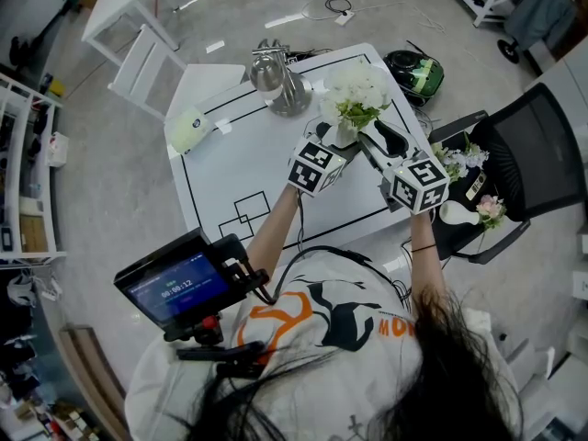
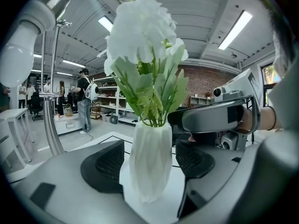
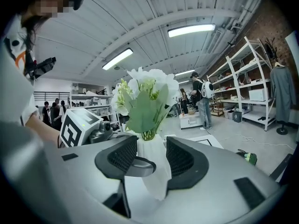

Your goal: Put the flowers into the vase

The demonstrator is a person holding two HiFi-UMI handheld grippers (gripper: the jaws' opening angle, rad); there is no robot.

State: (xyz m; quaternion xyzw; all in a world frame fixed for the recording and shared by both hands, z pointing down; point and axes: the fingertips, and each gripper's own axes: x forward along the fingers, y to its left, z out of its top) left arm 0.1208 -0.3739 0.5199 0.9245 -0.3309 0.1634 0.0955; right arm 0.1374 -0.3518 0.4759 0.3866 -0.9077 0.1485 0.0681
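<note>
Bracketing vase (image 1: 344, 137), left gripper (image 2: 148, 158), right gripper (image 3: 150, 155) fingers (image 3: 122, 155) apart, open table (image 1: 230, 168) leftward

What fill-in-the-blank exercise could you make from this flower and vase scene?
1. The flowers standing in the vase are ___ in colour.
2. The vase stands between the left gripper's jaws, which are ___.
3. Spare flowers lie on the black ___ beside the table.
Missing words: white; open; chair.
</note>
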